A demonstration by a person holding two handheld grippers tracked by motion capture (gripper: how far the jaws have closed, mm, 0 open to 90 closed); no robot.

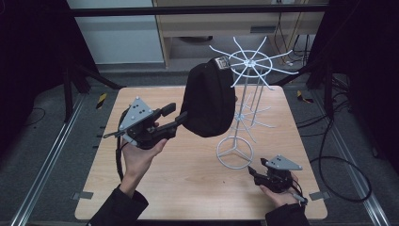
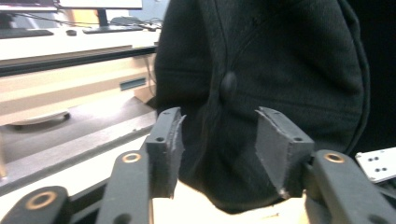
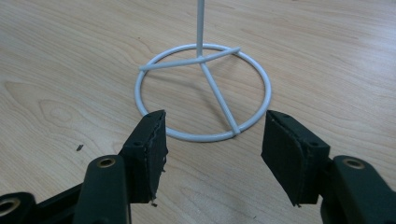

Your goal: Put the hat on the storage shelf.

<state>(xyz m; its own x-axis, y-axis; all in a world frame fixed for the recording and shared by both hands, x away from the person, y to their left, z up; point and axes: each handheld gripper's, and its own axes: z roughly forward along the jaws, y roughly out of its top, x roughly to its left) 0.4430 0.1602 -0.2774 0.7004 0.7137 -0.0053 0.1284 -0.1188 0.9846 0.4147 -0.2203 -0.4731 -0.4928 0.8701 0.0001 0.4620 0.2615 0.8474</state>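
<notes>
Black fabric up top: a black cap hangs from an upper prong of the white wire rack, crown facing the person, a small label at its top too small to read. The rack stands on the pale wooden table, its ring base toward the right side. Left hand-held gripper is raised beside the cap, jaws spread wide; in the left gripper view the crown sits just ahead of the pads, and contact can't be judged. Right hand-held gripper is low on the table, jaws wide apart and holding nothing, just short of the ring base.
</notes>
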